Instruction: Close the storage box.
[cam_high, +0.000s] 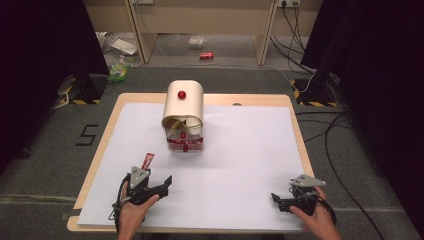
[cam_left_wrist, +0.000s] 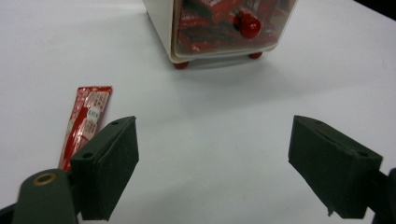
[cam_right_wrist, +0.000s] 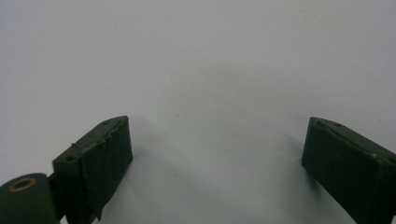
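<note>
A cream box (cam_high: 183, 115) with a rolled-back lid and a red knob stands at the middle back of the white sheet (cam_high: 240, 150). Red sachets show through its clear front (cam_left_wrist: 219, 28). One red sachet (cam_high: 148, 160) lies flat on the sheet, just left of and beyond my left gripper (cam_high: 159, 184). In the left gripper view the sachet (cam_left_wrist: 86, 123) lies beside the left pad, outside the jaws. My left gripper (cam_left_wrist: 215, 158) is open and empty, facing the box. At the front right my right gripper (cam_high: 278, 202) points left; it (cam_right_wrist: 217, 163) is open over bare sheet.
The wooden table (cam_high: 95, 165) shows as a rim around the sheet. On the floor beyond lie a red can (cam_high: 206, 55), a green packet (cam_high: 119, 70) and cables (cam_high: 330, 130) at the right. Dark stands flank the table's far corners.
</note>
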